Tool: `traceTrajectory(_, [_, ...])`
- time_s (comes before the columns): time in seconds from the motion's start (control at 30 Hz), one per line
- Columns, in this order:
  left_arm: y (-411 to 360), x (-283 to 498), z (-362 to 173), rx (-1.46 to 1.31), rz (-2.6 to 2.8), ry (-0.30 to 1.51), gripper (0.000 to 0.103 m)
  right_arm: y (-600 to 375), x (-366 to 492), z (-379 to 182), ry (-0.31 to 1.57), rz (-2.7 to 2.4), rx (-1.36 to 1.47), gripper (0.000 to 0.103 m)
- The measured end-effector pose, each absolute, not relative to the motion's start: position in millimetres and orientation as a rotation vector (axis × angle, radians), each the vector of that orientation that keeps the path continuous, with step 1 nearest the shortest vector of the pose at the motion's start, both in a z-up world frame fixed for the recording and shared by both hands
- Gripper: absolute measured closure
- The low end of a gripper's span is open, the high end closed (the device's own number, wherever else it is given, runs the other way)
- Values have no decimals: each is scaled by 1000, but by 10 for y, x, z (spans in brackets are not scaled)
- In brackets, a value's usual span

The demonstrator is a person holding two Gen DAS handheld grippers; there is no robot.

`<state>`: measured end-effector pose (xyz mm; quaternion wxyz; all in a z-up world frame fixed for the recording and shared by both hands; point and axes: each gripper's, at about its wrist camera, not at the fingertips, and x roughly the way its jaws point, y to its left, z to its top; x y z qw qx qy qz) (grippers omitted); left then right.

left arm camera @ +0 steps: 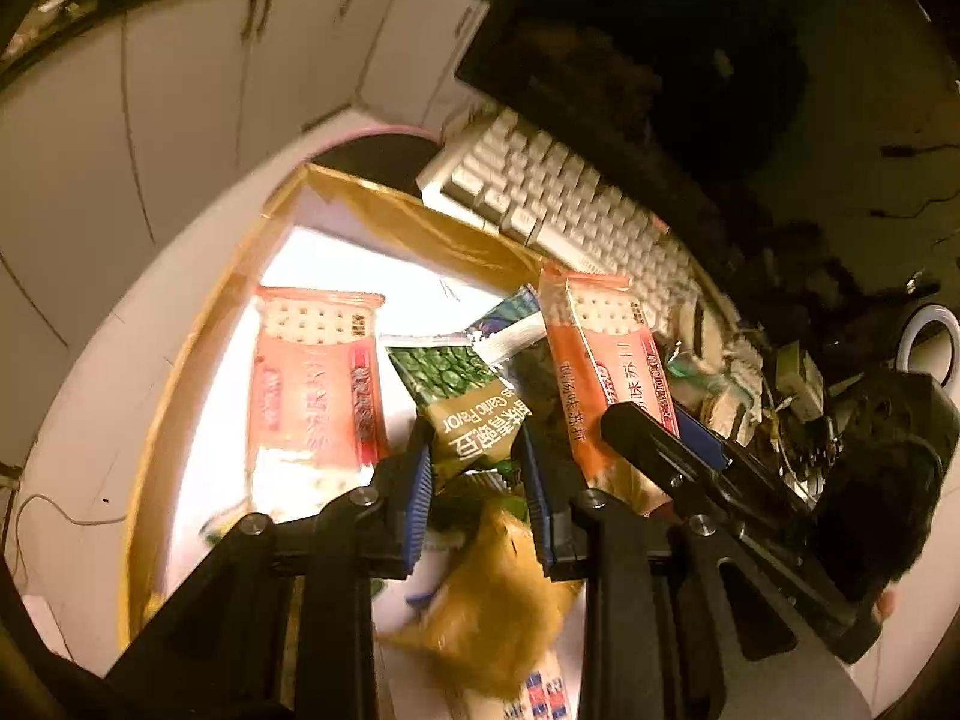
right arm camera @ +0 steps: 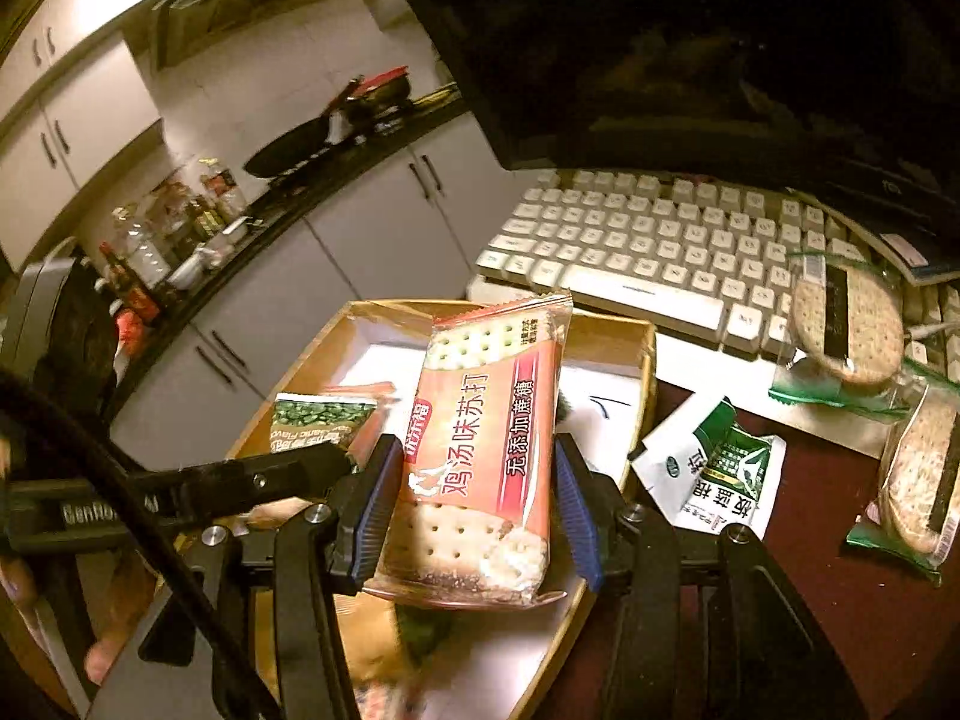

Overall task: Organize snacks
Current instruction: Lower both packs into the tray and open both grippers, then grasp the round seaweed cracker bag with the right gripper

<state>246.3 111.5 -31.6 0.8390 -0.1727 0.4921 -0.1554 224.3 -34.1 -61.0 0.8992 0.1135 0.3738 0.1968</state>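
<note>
My left gripper (left arm camera: pixel 477 450) is shut on a green garlic-flavor pea packet (left arm camera: pixel 465 399) and holds it over the cardboard box (left arm camera: pixel 180 372). My right gripper (right arm camera: pixel 477 474) is shut on an orange soda cracker pack (right arm camera: pixel 486 450) and holds it above the same box (right arm camera: pixel 642 360), just right of the left gripper. That pack also shows in the left wrist view (left arm camera: pixel 600 372). A second orange cracker pack (left arm camera: pixel 318 384) lies flat on the box's white floor. A yellow-brown snack bag (left arm camera: pixel 492 600) lies blurred below the left gripper.
A white keyboard (right arm camera: pixel 648 246) sits behind the box, under a dark monitor (right arm camera: pixel 660 60). On the dark red table to the right lie a white-green sachet (right arm camera: pixel 714 468) and clear-wrapped sandwich biscuits (right arm camera: pixel 846 324). Kitchen cabinets (right arm camera: pixel 336 276) stand at the left.
</note>
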Motion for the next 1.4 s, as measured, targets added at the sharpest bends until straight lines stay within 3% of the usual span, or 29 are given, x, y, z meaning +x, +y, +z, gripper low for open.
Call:
traceTrajectory(0.3, [1048,2756,-559,-366,-307,1112,70,-305,2220,-742,773,415,209,51])
traceTrajectory(0.37, [1054,2797,-612,-377,-315,1142,62,-323,2228,-745,774,418,224,50])
traceTrajectory(0.5, [1134,2669,-447,-422,-327,1093,34,-387,2236,-723,769,437,271,48])
traceTrajectory(0.87, [749,1590,24,-324,-280,909,27,-970,1647,-451,695,416,348,39])
traceTrajectory(1.0, [377,1218,-30,-291,-337,912,26,-1429,1541,-596,735,288,361,38])
traceTrajectory(1.17, [-21,1004,-97,-191,-325,881,26,-1947,1564,-738,790,139,389,26])
traceTrajectory(1.4, [-125,896,-225,-164,-337,916,25,-2194,1778,-937,852,38,453,25])
